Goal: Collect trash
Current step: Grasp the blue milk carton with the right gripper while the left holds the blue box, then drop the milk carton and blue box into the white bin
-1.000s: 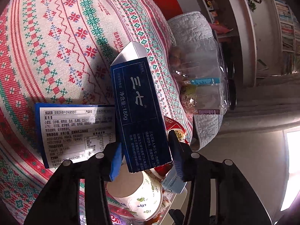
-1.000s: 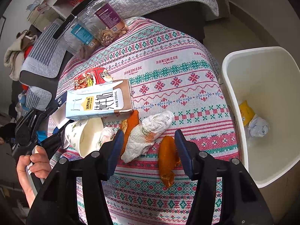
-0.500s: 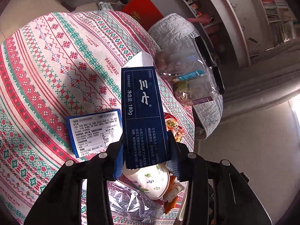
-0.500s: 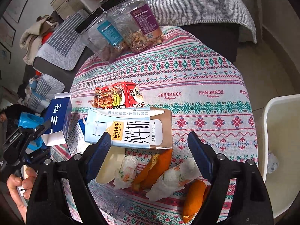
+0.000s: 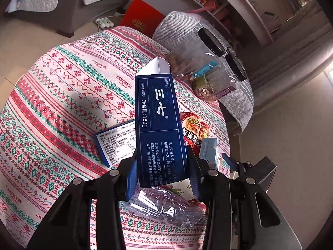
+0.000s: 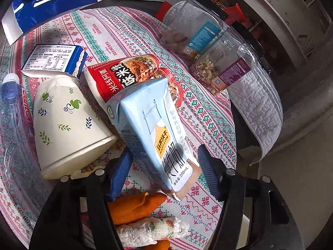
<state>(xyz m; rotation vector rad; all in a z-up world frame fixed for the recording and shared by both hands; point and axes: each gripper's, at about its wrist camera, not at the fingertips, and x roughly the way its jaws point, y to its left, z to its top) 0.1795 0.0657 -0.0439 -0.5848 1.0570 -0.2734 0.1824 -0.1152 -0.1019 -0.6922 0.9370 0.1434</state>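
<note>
left wrist view: the left gripper is clamped on the lower end of a dark blue box, which stands up through the middle of the frame with its white flap open at the top, lifted clear of the patterned tablecloth. behind it at centre left a blue-edged box lies flat, label side up. to the right of the held box sit a red noodle packet and a pale blue milk carton. crinkled clear plastic lies at the bottom centre between the fingers. two clear jars with black lids lie at the upper right.

right wrist view: the right gripper is spread wide, its fingers either side of the milk carton, not gripping it. the carton lies tilted in the centre, leaning on the red noodle packet. a paper cup lies on its side at the left. orange peel and a crumpled tissue lie at the bottom centre. the dark blue box shows in the upper left corner.
</note>
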